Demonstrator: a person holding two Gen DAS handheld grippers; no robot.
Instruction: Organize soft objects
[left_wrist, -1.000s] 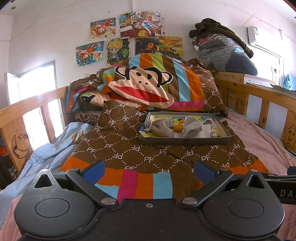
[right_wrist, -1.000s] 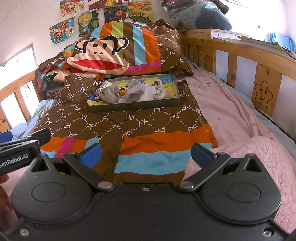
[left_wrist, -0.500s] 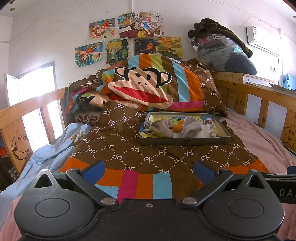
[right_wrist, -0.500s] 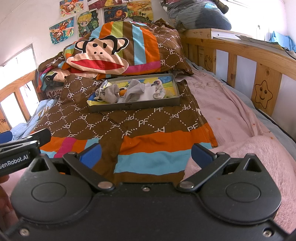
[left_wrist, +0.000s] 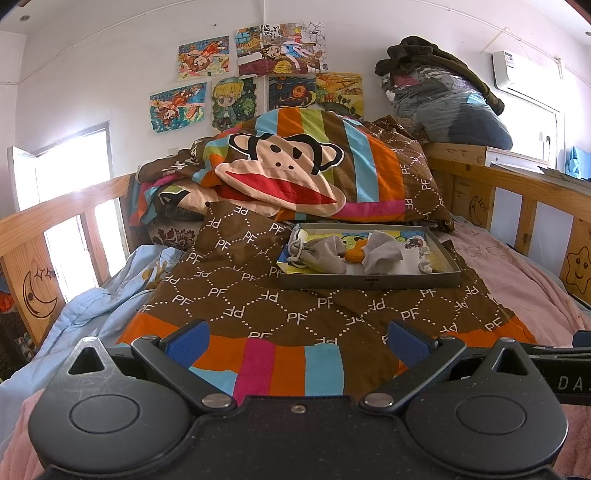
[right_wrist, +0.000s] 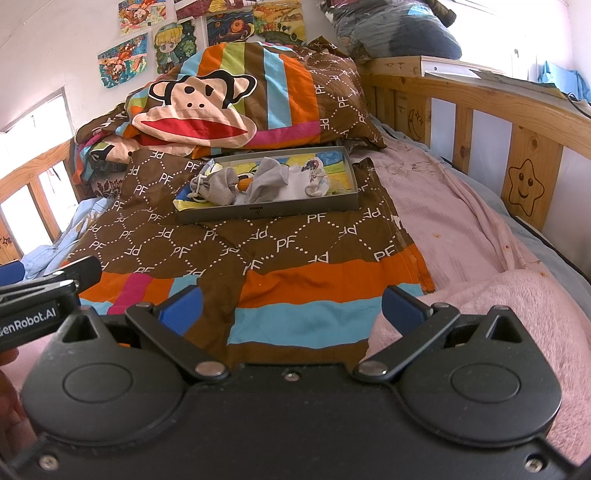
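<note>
A shallow grey tray (left_wrist: 369, 282) (right_wrist: 269, 212) sits on a brown patterned cover in the middle of the bed. In it lie grey socks (left_wrist: 325, 253) (right_wrist: 221, 188), a second grey sock (left_wrist: 382, 249) (right_wrist: 267, 179), white socks with a print (left_wrist: 413, 251) (right_wrist: 314, 179) and something orange (left_wrist: 354, 254). My left gripper (left_wrist: 299, 338) is open and empty, well short of the tray. My right gripper (right_wrist: 291, 304) is open and empty, also well short of it, over the striped edge of the cover.
A monkey-face quilt pile (left_wrist: 295, 173) (right_wrist: 221, 107) lies behind the tray. Wooden bed rails run along the left (left_wrist: 44, 236) and right (right_wrist: 517, 122). A pink blanket (right_wrist: 480, 314) lies at the right, a light blue sheet (left_wrist: 92, 295) at the left. The left gripper's body shows in the right wrist view (right_wrist: 40, 299).
Both grippers have barely moved; the left view has shifted very slightly. Nothing was picked up or released.
</note>
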